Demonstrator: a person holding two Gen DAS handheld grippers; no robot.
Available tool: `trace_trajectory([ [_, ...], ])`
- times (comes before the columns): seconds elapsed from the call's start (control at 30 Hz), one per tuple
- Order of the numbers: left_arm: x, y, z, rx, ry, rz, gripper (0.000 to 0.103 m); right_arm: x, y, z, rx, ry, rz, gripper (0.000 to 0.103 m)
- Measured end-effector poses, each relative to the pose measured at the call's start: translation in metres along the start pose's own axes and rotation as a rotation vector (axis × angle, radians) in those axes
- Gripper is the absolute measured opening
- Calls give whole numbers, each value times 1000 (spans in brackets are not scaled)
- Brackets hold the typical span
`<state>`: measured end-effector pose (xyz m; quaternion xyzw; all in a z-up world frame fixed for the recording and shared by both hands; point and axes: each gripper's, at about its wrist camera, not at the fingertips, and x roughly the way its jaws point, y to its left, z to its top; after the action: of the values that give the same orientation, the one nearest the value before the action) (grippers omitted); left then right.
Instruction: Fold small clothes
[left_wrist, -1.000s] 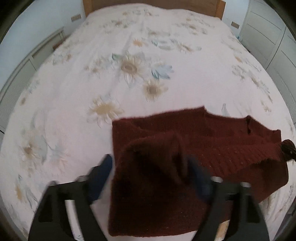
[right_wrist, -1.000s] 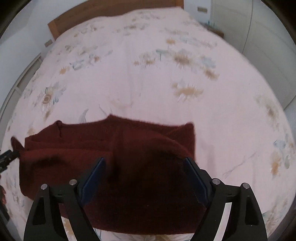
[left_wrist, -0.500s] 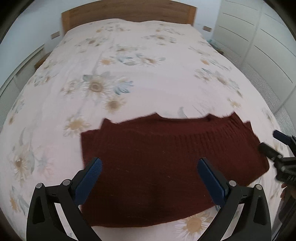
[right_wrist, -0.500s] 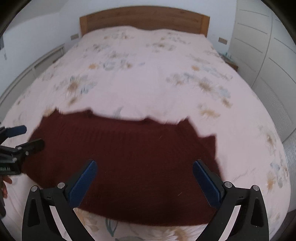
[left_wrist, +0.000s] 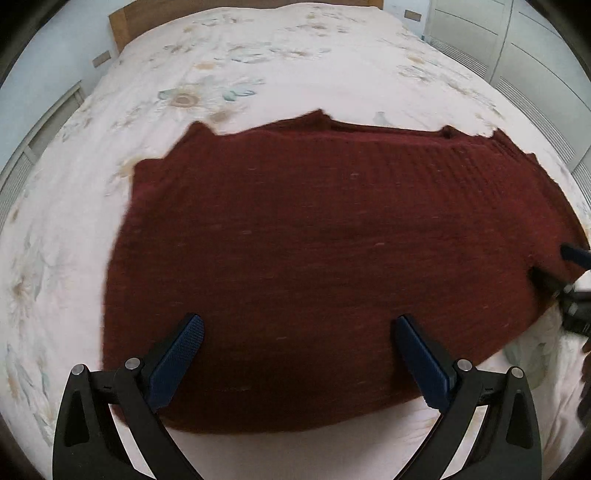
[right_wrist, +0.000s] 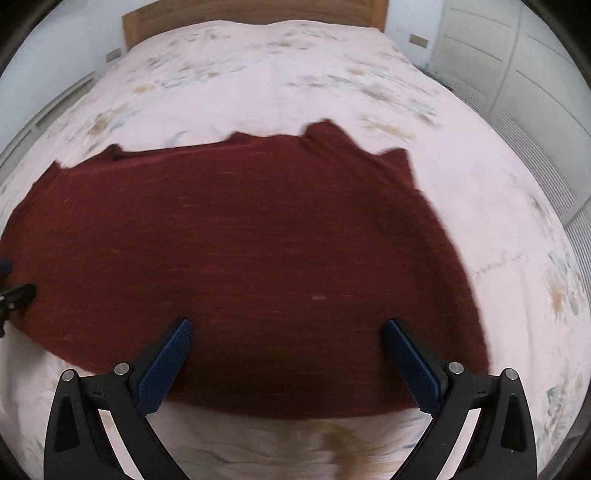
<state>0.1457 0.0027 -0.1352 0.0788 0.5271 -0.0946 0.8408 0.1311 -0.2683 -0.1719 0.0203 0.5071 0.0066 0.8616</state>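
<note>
The dark red sweater (left_wrist: 325, 258) lies flat on the bed (left_wrist: 258, 74). Left tongs (left_wrist: 295, 350) and right tongs (right_wrist: 288, 350) gape empty above its near half. Soft, limp knit (likely stretchy): pinch a hem or corner through both layers

A dark maroon knitted garment (left_wrist: 325, 258) is showing a faint ribbed texture and tiny pale flecks, lying against a pale cream bedspread (left_wrist: 295, 66) that is carrying a print of beige-centred daisies with grey-blue leaves. Both the left gripper (left_wrist: 299, 325) and the right gripper (right_wrist: 288, 328) are showing black frames with dotted navy-blue pads (right_wrist: 166, 365) and small silver pins. Behind, a warm brown wooden headboard (right_wrist: 255, 9) is sitting between pale blue-white walls and off-white cupboard doors (right_wrist: 517, 70).
</note>
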Motion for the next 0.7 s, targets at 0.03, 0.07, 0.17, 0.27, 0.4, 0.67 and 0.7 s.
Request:
trace_trajectory([
  [0.03, 1, 6, -1, -6, -1, 8, 102, 0, -4, -1, 4, 0, 1, 103],
  [0.07, 2, 14, -3, -17, -1, 12, 102, 1, -7, -1, 7, 2, 9, 103],
  [0.17, 6, 32, -10, -54, -4, -12, 102, 7, -8, -5, 14, 20, 25, 103],
  [0.27, 9, 36, -14, -79, -22, -38, 102, 10, -6, -7, 28, 7, 13, 103],
  [0.4, 10, 33, -15, -86, -43, -31, 102, 10, -6, -10, 40, -8, 16, 103],
  [0.67, 8, 32, -20, -87, -45, -36, 102, 6, -4, -7, 41, 30, -7, 103],
  [0.7, 7, 32, -19, -92, -38, -41, 102, 6, -4, -4, 41, 55, -12, 103],
])
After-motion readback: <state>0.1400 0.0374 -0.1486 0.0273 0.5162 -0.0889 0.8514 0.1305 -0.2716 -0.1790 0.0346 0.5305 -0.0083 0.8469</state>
